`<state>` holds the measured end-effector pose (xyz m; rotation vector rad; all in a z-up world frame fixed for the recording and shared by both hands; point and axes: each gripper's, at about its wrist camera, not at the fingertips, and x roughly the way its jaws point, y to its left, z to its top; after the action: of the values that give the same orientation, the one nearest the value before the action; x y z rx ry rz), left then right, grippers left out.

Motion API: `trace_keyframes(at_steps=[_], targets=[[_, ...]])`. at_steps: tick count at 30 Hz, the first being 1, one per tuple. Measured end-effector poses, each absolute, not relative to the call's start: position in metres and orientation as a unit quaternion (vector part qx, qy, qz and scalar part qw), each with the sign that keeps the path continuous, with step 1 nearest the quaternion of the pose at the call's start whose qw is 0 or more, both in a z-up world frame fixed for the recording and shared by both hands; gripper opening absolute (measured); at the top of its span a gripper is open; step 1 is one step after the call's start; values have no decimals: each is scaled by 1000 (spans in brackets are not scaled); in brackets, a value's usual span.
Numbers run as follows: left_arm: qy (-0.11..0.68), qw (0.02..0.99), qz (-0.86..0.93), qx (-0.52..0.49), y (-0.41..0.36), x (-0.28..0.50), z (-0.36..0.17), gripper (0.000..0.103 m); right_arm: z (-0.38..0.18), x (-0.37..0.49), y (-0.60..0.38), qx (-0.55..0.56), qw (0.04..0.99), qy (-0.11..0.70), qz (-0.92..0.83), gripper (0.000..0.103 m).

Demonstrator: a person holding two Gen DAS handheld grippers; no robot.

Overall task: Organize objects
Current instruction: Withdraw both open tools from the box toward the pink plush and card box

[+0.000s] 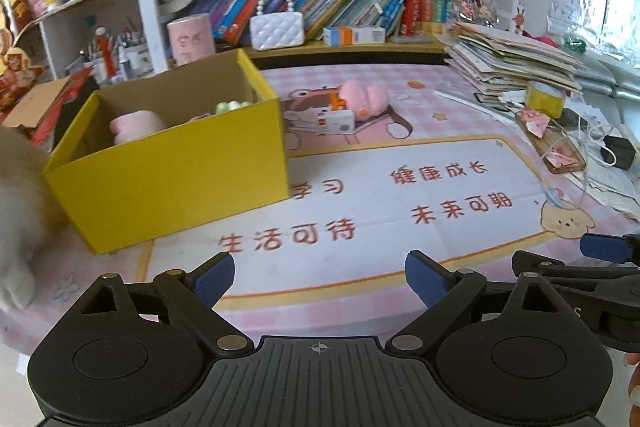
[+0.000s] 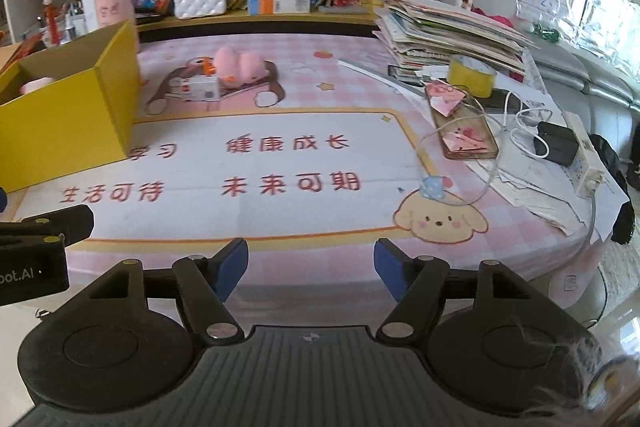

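A yellow cardboard box [image 1: 172,179] stands open on the left of the desk and holds a pink soft item [image 1: 136,125] and a green item [image 1: 232,105]. It also shows in the right wrist view [image 2: 68,123]. Behind it on the mat lie a pink plush toy [image 1: 362,98] and a small white toy [image 1: 334,121], also in the right wrist view: the plush [image 2: 240,65], the white toy [image 2: 200,87]. My left gripper [image 1: 320,279] is open and empty over the desk's front edge. My right gripper [image 2: 311,269] is open and empty beside it.
A pink printed desk mat [image 1: 400,187] covers the desk. A stack of books and papers [image 2: 452,35], a yellow tape roll [image 2: 470,75], a phone in a case [image 2: 464,131] and a charger with cables [image 2: 556,143] lie at the right. Bookshelves stand behind.
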<state>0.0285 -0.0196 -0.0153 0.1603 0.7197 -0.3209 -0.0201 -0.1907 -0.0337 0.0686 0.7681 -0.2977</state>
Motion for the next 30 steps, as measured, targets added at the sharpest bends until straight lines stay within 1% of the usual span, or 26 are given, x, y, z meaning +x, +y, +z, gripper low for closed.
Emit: trace_keyframes(at_steps=[14,19,26,30], targets=[[360,919,-143,76,-65,74,-19,94,-34,37,-231,24,914,385,-122,70],[365,918,-133,72,-81,92,-20,94,-33,60,-247,27,915,389,-105,72],[365,921,-119,65,-107,121,-19,94,-28,97,-274,34,919,384,-85,73],[356,926,-107,59,-121,137,-16,93,-23,120,-290,42,925,370,-77,76]])
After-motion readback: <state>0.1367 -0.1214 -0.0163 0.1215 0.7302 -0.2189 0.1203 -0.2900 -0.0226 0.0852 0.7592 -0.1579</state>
